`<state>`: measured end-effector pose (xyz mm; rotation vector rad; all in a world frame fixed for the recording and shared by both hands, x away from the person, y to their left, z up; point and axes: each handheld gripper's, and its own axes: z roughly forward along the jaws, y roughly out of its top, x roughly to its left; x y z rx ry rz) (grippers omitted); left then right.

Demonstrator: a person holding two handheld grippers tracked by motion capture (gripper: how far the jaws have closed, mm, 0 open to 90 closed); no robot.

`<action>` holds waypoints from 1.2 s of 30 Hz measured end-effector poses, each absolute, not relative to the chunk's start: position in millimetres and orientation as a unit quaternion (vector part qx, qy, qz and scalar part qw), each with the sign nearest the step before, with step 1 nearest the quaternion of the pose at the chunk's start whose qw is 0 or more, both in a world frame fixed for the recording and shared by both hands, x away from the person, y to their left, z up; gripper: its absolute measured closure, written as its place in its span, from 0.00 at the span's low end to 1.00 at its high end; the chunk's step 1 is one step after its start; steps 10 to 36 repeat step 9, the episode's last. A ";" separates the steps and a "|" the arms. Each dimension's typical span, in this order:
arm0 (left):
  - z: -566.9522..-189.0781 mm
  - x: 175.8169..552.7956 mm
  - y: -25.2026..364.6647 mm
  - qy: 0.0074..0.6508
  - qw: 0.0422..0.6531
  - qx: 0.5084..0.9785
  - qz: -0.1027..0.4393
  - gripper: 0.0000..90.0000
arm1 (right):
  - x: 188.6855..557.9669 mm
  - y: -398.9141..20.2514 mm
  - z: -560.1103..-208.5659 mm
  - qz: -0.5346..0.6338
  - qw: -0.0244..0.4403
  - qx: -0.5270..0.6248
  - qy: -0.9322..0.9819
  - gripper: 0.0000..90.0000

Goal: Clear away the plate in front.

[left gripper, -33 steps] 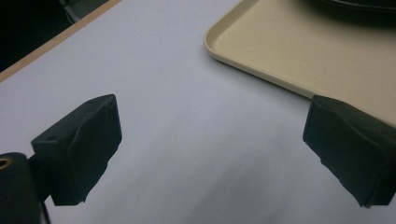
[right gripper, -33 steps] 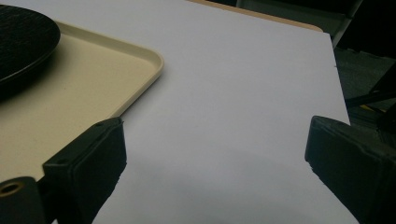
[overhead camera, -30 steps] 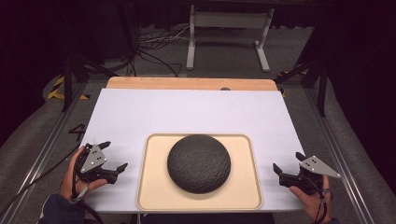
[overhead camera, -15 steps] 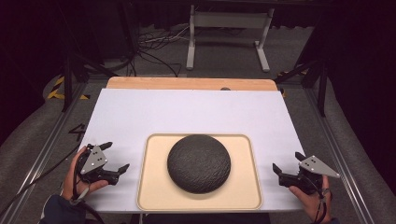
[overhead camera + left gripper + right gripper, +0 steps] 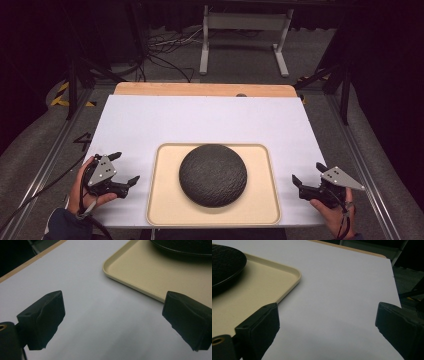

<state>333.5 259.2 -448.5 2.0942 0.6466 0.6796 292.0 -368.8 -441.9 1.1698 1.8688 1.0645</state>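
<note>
Both jaws spread wide, empty: left gripper (image 5: 119, 169) and right gripper (image 5: 306, 176) flank the tray (image 5: 165, 200) at the desk's near edge, the dark dome (image 5: 213, 174) midway between them.

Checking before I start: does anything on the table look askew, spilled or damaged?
Nothing stands out. The dark round dome sits centred on the beige tray, which lies square to the white table. The left tool and right tool are open, either side, touching nothing.

Dark dome (image 5: 185, 246) cut off by top edge in left gripper view, by left edge in right gripper view; tray (image 5: 140, 272) cropped too. Forearms run off bottom, high view
</note>
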 end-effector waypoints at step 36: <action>-447.7 334.8 256.3 0.255 0.410 0.833 0.268 0.06 | 290.6 -369.1 -442.2 0.408 0.339 0.453 0.717 0.06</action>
